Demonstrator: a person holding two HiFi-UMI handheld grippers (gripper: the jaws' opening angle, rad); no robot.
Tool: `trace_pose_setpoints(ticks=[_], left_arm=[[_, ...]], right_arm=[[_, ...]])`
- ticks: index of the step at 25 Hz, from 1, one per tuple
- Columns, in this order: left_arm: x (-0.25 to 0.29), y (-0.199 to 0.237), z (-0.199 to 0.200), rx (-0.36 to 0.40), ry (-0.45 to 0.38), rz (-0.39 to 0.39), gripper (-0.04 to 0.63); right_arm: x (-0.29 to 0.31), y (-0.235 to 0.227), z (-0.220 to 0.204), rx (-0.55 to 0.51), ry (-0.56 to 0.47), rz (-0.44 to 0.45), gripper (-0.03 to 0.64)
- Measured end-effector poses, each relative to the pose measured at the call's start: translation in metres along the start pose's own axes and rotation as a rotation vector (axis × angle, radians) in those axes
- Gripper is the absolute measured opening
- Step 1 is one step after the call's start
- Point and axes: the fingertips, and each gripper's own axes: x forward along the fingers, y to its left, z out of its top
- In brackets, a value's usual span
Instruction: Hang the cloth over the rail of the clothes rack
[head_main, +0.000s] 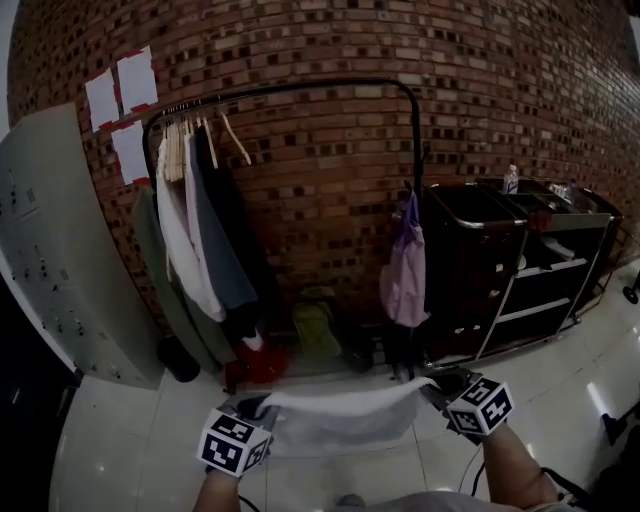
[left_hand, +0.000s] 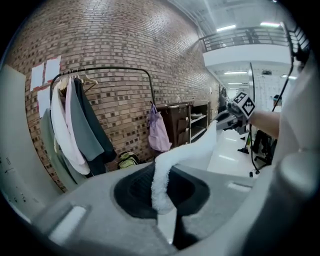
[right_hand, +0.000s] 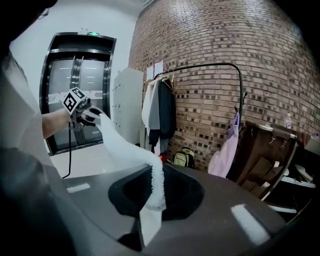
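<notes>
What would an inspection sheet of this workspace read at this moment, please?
Surface: glossy white tiled floor; no table.
Job's things: white cloth stretched between both grippers, not yet on the clothes rack rail, whose right part is bare.
Clutter: garments on hangers at the rail's left end; lilac bag on the right post; green backpack on the floor; dark trolley with a bottle on top.
Grippers: left gripper and right gripper each shut on one end of the cloth.
Cables: thin dark cable hanging from the left gripper.
Surroundings: brick wall, grey locker, paper sheets on the wall.
</notes>
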Motion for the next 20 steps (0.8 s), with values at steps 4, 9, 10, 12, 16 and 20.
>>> trace_pose_setpoints(ticks=[4,9,10,12,16,20], left_arm=[[0.034,0.059,0.026,0.005,-0.020,-0.010,0.025],[0.061,0.100,0.039,0.000,-0.032,-0.021,0.025],[0.064,0.104,0.041,0.001,-0.034,-0.023,0.025],[0.069,0.110,0.046,0.003,-0.034,-0.029,0.025],[0.078,0.118,0.059,0.031,-0.036,-0.034,0.025],[0.079,0.117,0.071,0.046,-0.039,-0.038,0.025]], right_arm=[[0.045,-0.029,0.040,-0.001,0.008,-0.021,0.026],[0.074,-0.054,0.061,-0.007,0.013,-0.056,0.026],[0.076,-0.058,0.065,-0.009,0.011,-0.062,0.026],[0.077,-0.065,0.073,-0.014,0.009,-0.070,0.026],[0.080,-0.077,0.085,-0.030,-0.005,-0.082,0.026],[0.078,-0.086,0.088,-0.021,-0.016,-0.078,0.026]])
